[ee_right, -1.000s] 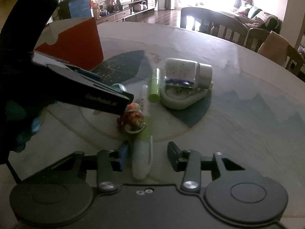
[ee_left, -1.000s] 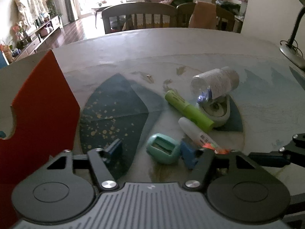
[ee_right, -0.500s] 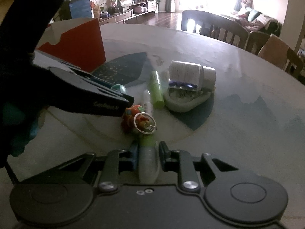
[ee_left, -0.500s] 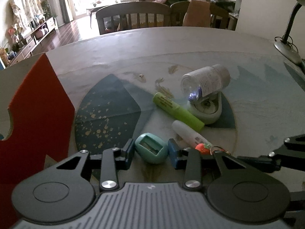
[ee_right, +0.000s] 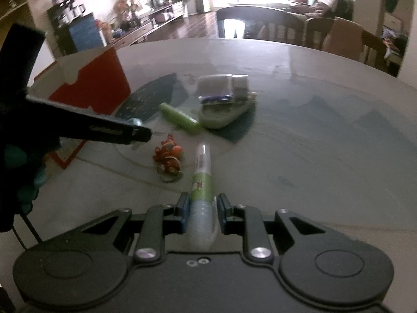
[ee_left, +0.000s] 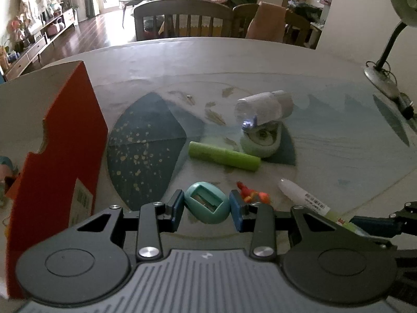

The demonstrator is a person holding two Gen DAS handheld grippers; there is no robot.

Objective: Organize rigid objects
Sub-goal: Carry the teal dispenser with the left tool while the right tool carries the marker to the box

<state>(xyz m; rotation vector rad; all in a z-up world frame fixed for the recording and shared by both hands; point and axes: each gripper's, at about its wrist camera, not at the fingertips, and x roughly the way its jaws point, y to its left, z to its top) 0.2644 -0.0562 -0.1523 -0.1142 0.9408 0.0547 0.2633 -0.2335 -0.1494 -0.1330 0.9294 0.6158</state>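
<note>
Teal sharpener (ee_left: 207,203) pinched in my left claw (ee_left: 207,204); right claw (ee_right: 201,212) pinches white marker (ee_right: 202,195). Keep both level; carry toward red box (ee_left: 62,161), frame left.

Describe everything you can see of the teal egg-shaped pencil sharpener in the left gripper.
The teal egg-shaped plastic pencil sharpener is a smooth, rounded shell with a rectangular recess in its upper face, where a greyish blade insert shows. It sits tilted, with the recess facing up toward the camera, clamped on both sides between the blue-padded fingers of the left gripper, which is shut on it. It appears lifted clear of the table; I cannot see its underside. Nothing else touches it. In the right wrist view only a teal sliver shows.
</note>
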